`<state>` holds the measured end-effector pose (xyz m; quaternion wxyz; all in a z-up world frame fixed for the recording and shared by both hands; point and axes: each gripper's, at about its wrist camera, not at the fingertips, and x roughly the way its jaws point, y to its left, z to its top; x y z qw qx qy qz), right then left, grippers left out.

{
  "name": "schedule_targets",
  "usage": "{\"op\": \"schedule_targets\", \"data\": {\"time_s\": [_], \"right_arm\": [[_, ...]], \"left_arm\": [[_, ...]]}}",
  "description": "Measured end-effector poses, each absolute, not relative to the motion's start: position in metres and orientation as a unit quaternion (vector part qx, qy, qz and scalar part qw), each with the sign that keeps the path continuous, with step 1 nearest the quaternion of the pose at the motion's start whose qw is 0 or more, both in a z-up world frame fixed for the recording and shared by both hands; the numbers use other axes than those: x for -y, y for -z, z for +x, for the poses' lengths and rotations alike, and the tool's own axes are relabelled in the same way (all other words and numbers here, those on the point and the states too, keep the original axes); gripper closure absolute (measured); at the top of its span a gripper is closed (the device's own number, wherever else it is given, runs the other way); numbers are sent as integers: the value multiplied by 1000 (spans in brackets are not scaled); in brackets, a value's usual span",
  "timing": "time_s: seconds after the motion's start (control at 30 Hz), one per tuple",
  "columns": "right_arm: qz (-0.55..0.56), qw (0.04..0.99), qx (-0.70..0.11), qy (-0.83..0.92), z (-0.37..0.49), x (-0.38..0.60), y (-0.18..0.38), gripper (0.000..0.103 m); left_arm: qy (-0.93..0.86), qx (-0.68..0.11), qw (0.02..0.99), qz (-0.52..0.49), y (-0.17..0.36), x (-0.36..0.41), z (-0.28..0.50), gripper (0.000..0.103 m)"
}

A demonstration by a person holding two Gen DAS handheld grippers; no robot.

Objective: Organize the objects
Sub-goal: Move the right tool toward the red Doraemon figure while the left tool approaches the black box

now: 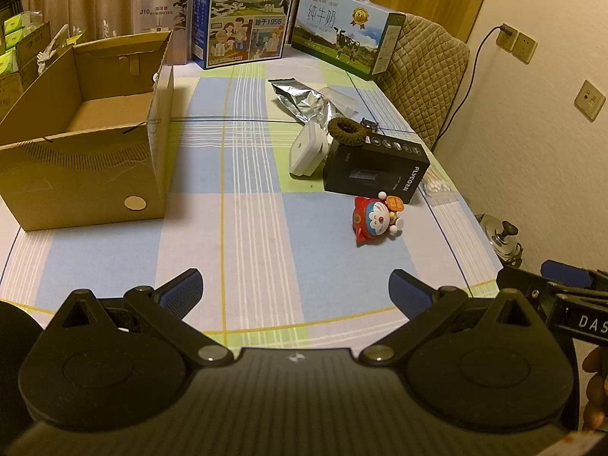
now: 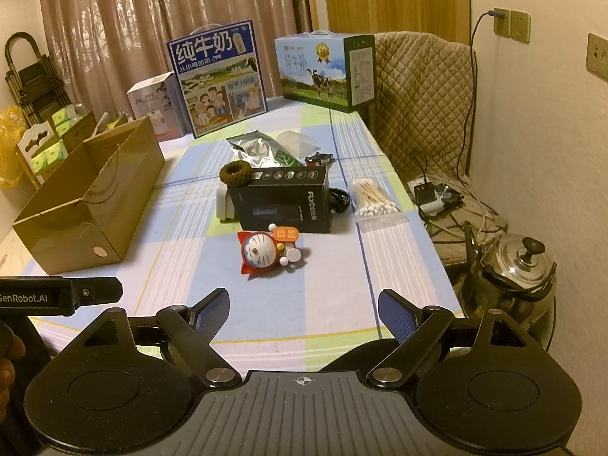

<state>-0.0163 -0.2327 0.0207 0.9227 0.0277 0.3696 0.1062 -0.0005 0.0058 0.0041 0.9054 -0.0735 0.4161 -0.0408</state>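
Note:
An open cardboard box (image 1: 91, 144) (image 2: 91, 197) stands on the table's left side. A cluster lies right of centre: a red Doraemon toy (image 1: 374, 218) (image 2: 264, 252), a black FLYCO box (image 1: 376, 169) (image 2: 283, 201) with a brown hair tie (image 1: 346, 131) (image 2: 235, 173) on it, a white case (image 1: 306, 150), a silver foil bag (image 1: 300, 100) (image 2: 252, 148) and a bag of cotton swabs (image 2: 376, 199). My left gripper (image 1: 294, 292) is open and empty above the near table edge. My right gripper (image 2: 304, 311) is open and empty, near of the toy.
Two milk cartons (image 1: 243, 11) (image 1: 345, 32) and a humidifier box (image 1: 163, 11) stand along the far edge. A quilted chair (image 2: 421, 87) and a steel kettle (image 2: 520, 269) stand to the right of the table. A small black object (image 2: 319, 159) lies behind the FLYCO box.

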Motion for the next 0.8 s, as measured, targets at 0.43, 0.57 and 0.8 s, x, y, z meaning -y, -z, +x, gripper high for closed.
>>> {"op": "schedule_targets", "data": {"time_s": [0.43,0.57,0.8], "right_arm": [[28,923,-370,-107,-16,233,-21,20],[28,922,-371,-105,-15,232,-20,20],[28,922,-371,-106,-14,233,-19,20]], "left_arm": [[42,-417,905,-75,-5,-6,0,1],[42,-416,905,-75,-4,-6,0,1],[39,-413,907,-75,-6,-10,4,1]]}}
